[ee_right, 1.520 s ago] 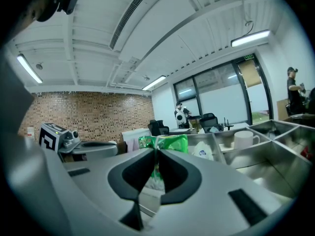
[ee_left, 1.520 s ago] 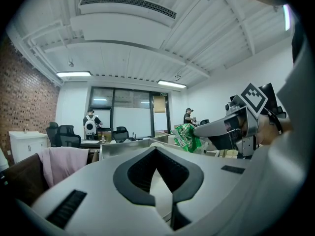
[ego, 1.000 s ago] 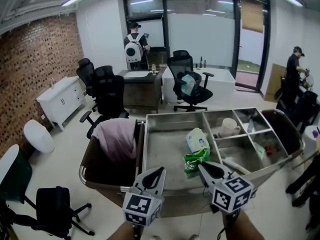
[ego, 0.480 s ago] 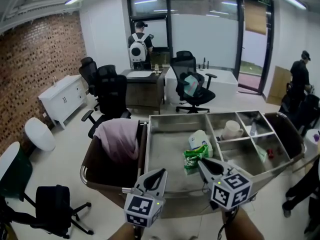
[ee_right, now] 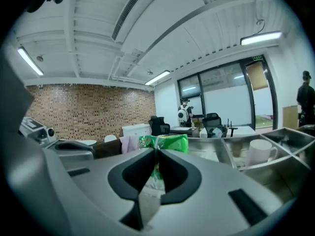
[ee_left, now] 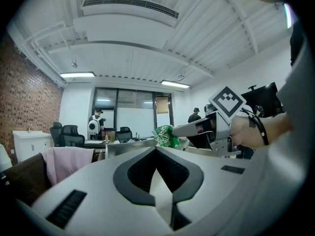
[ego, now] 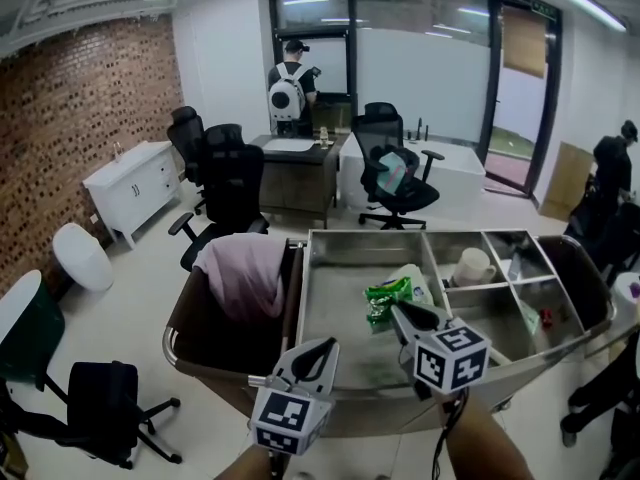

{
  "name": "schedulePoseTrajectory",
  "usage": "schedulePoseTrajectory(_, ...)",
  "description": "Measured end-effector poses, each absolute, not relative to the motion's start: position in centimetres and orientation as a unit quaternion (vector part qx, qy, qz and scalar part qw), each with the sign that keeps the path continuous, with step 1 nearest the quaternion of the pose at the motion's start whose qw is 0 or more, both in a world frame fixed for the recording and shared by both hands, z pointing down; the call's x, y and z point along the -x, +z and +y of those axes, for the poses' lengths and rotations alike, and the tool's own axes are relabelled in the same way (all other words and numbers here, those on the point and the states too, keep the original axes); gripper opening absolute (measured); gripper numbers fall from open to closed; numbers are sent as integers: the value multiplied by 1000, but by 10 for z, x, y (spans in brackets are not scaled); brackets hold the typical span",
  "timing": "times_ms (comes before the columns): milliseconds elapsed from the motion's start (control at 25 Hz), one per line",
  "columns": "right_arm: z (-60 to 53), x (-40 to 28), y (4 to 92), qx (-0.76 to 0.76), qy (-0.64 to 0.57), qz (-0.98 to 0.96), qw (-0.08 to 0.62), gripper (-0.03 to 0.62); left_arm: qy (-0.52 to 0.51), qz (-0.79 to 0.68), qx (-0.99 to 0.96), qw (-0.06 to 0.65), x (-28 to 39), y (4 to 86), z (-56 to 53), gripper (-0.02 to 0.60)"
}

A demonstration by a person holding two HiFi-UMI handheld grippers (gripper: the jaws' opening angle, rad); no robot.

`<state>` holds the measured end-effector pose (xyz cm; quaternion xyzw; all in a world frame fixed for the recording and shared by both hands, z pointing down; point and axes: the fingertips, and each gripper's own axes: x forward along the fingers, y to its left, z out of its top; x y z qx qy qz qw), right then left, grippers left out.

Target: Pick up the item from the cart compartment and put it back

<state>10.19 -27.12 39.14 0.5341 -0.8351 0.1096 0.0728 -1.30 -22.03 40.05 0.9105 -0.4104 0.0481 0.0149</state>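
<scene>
Our right gripper clamps the green packet at frame centre, above the big compartment of the cart; our left gripper sits closed, empty. We should hold the pinch firm and lower gently.

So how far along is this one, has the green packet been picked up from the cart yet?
Pick-up looks done: the right gripper is shut on the green packet, which appears held above the steel cart's large compartment. The left gripper is shut and empty. Left to do: lowering the packet back into the compartment and releasing it.
</scene>
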Motion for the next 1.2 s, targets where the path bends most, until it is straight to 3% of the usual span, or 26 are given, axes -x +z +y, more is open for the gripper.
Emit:
schedulePoseTrajectory(840,-380,-80,411,-538,128,-826,108,49,46,-423,-905,18,21,399,-244,0)
schedulePoseTrajectory(1080,-394,-83,415,-542,139,-825,83,54,48,-423,-905,17,21,400,-248,0)
schedulePoseTrajectory(1160,-396,-82,414,-538,142,-828,74,63,48,-424,-904,18,22,400,-250,0)
schedulePoseTrajectory(1200,-397,-80,413,-534,143,-830,73,106,48,-425,-904,18,23,400,-251,0)
